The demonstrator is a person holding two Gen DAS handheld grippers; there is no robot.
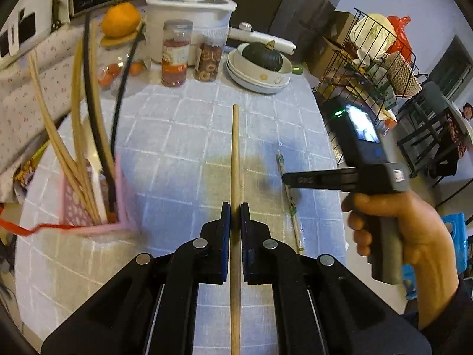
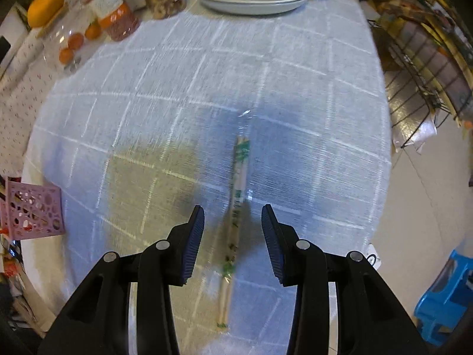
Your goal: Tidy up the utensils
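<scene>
Left wrist view: left gripper [image 1: 235,207] is clamped on a bare wooden chopstick [image 1: 235,153], which points forward above the checked tablecloth [image 1: 183,136]. The pink utensil basket [image 1: 97,216], already holding chopsticks, stands to its left. Risk: the long stick may pivot in the narrow pinch and miss the basket mouth.

Right wrist view: right gripper [image 2: 233,222] hangs spread wide, empty, straddling the wrapped chopstick pair [image 2: 236,195] lying flat on the cloth. Risk: pads sliding off the slick wrapper. Pose: angled downward, aligned lengthwise.
</scene>
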